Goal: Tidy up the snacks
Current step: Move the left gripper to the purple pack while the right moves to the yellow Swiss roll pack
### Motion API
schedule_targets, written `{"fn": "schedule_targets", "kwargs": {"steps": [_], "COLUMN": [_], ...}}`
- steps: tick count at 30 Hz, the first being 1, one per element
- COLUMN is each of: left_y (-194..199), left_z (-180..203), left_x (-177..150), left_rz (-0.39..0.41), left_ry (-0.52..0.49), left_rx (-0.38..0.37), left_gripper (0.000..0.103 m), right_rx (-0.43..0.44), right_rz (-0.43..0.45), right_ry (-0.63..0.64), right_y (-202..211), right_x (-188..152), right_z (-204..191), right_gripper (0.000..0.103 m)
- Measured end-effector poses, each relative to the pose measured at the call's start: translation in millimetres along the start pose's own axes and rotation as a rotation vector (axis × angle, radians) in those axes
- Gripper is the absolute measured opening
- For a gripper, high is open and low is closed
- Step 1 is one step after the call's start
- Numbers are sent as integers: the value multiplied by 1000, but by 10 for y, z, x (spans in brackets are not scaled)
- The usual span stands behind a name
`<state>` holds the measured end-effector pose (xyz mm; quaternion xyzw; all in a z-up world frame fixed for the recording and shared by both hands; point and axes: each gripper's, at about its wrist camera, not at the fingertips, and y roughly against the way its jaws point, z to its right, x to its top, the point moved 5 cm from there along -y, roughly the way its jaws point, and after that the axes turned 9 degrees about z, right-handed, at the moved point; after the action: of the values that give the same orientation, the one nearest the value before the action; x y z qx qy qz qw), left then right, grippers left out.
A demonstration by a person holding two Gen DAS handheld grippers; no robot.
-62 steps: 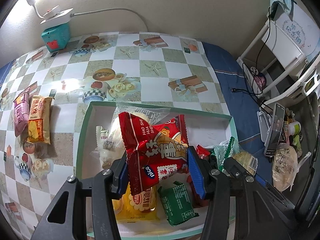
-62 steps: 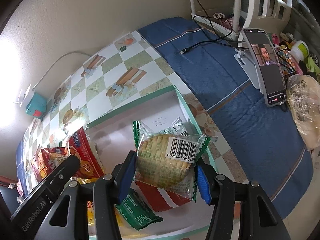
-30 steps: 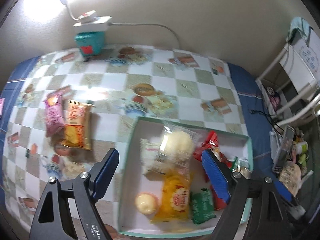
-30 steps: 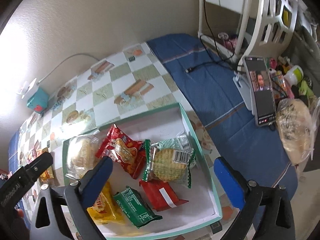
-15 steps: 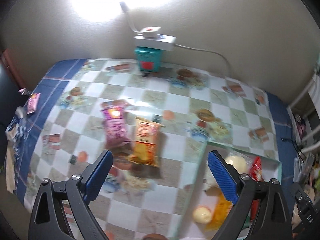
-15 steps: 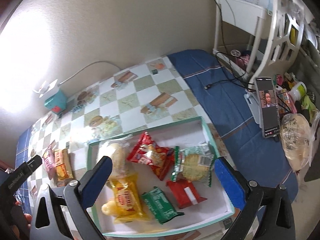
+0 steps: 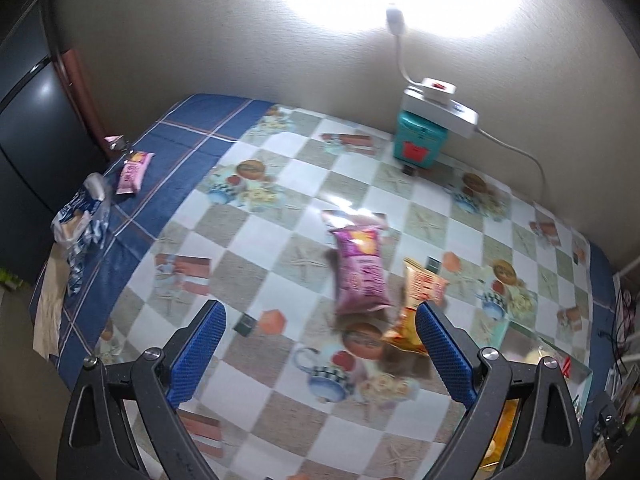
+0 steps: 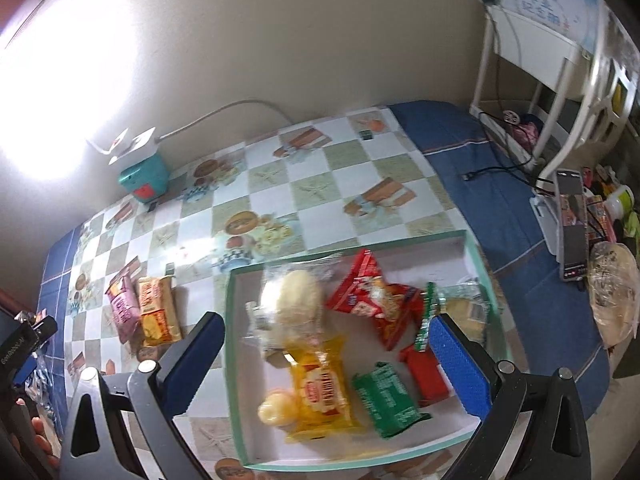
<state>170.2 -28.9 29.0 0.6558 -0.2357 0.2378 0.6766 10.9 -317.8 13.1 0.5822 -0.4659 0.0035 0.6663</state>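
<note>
A white box with a green rim (image 8: pixel 234 360) holds several snack packs: a red one (image 8: pixel 372 300), a yellow one (image 8: pixel 320 392), a green one (image 8: pixel 384 400) and a pale bun pack (image 8: pixel 292 300). A pink pack (image 7: pixel 360 268) and an orange pack (image 7: pixel 416 304) lie side by side on the checkered cloth, left of the box (image 8: pixel 124 308). My left gripper (image 7: pixel 320 344) is open and empty, above the cloth just short of these two packs. My right gripper (image 8: pixel 328 356) is open and empty above the box.
A teal box with a white power strip (image 7: pixel 420 136) stands at the wall. A small pink pack (image 7: pixel 134 172) and a blue-white bag (image 7: pixel 80 224) lie at the far left edge. A phone on a stand (image 8: pixel 572 224) and a white rack (image 8: pixel 560 80) are at the right.
Both grippers let go of their packs into the box and opened wide. The left one swung left towards the pink and orange packs; the right one pulled back and up.
</note>
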Motion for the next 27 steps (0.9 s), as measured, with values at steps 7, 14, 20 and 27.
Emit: {"fn": "schedule_targets", "kwargs": {"steps": [7, 14, 20, 27], "left_y": [-47, -105, -187, -311], "left_z": [-375, -732, -993, -1181], "left_x": [96, 165, 202, 221], "left_rz": [4, 5, -1, -15], "left_ry": [46, 92, 126, 149], "left_rx": [30, 56, 74, 82], "left_gripper": [96, 96, 96, 96], "right_rx": [22, 31, 33, 35], "right_rz": [-12, -27, -43, -54], "right_ry": [65, 116, 158, 198], "right_y": [-51, -129, -216, -306], "right_x": [-78, -182, -283, -386], "right_z": [-436, -786, -1051, -1291], "right_gripper": [103, 103, 103, 103]}}
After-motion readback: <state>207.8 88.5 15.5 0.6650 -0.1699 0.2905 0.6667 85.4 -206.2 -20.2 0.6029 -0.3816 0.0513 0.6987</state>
